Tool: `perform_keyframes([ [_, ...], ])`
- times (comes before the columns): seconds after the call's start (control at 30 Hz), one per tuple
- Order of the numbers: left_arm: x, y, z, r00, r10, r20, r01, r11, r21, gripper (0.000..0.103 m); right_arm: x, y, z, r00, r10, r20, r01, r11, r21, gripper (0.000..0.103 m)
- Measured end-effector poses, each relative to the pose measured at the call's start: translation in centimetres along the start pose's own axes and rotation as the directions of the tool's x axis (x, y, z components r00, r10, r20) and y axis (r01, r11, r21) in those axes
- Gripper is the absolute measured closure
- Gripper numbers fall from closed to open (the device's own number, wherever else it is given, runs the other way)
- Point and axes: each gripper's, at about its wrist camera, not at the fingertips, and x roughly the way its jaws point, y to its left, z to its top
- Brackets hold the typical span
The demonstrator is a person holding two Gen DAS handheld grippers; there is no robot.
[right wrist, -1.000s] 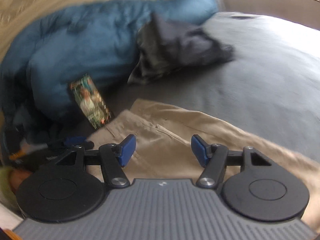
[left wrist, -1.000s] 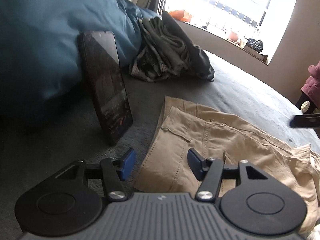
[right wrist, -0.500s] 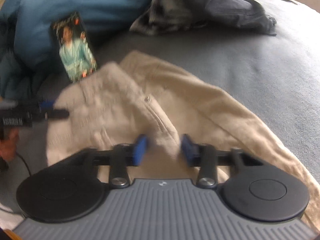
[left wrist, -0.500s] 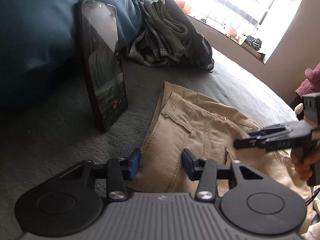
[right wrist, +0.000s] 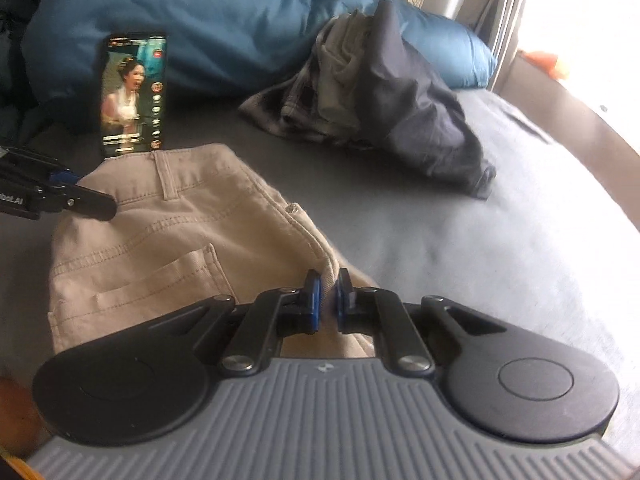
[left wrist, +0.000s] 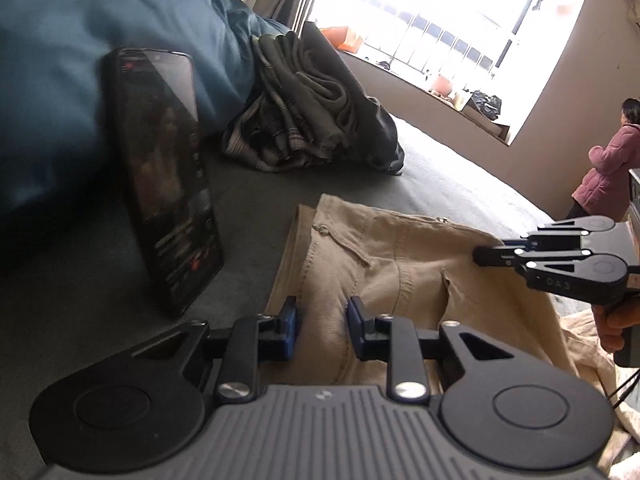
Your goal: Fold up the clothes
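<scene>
Grey bedspread [right wrist: 480,220] under khaki trousers [right wrist: 160,248], phone [right wrist: 134,94] at 11 o'clock of them. Right gripper [right wrist: 326,300], open a second ago, now clamped on waistband edge. Left gripper [left wrist: 322,330] closing around trouser fabric, narrower than before.

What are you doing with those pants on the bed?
A person is holding a gripper in each hand to fold the tan pants on the grey bed. The right gripper is pinched shut on a fold of the pants. The left gripper sits around the waistband edge with its jaws closing on the cloth. A phone leans against the blue duvet, and a pile of dark clothes waits behind.
</scene>
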Motion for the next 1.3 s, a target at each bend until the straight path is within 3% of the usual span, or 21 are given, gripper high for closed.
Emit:
perform_keyframes([
  [0.57,0.5,-0.3,-0.7,0.997,0.057,-0.045,-0.055,0.997,0.053,0.08,5.5,1.3,-0.7,0.998,-0.056,-0.04,0.051,0.991,-0.121,0.096],
  [0.7,-0.5,-0.7,-0.6,0.995,0.102,-0.003,-0.101,0.99,0.102,0.066,6.2,1.3,-1.0,0.997,-0.056,-0.045,0.051,0.992,-0.113,0.096],
  [0.83,-2.4,-1.2,-0.3,0.985,0.151,0.082,-0.162,0.977,0.14,0.067,6.0,1.2,-1.2,0.998,-0.051,-0.041,0.048,0.995,-0.085,0.094],
  [0.9,-3.1,-1.6,0.1,0.983,0.143,0.117,-0.159,0.976,0.147,0.067,5.6,1.1,-1.2,0.998,-0.062,-0.033,0.06,0.996,-0.059,0.085],
  [1.07,-2.5,-3.1,1.8,0.992,0.043,0.117,-0.052,0.996,0.077,0.066,3.3,0.4,-1.4,0.99,-0.138,-0.013,0.138,0.988,0.073,0.051],
  [1.13,-1.3,-3.8,2.5,0.996,-0.011,0.085,0.011,1.0,0.01,0.066,1.1,0.0,-1.9,0.987,-0.16,0.0,0.157,0.974,0.165,0.049],
  [1.3,3.8,-7.1,3.6,0.994,-0.112,0.007,0.112,0.993,-0.034,0.066,-6.1,-1.4,-5.5,0.974,-0.225,0.007,0.207,0.904,0.374,0.045],
])
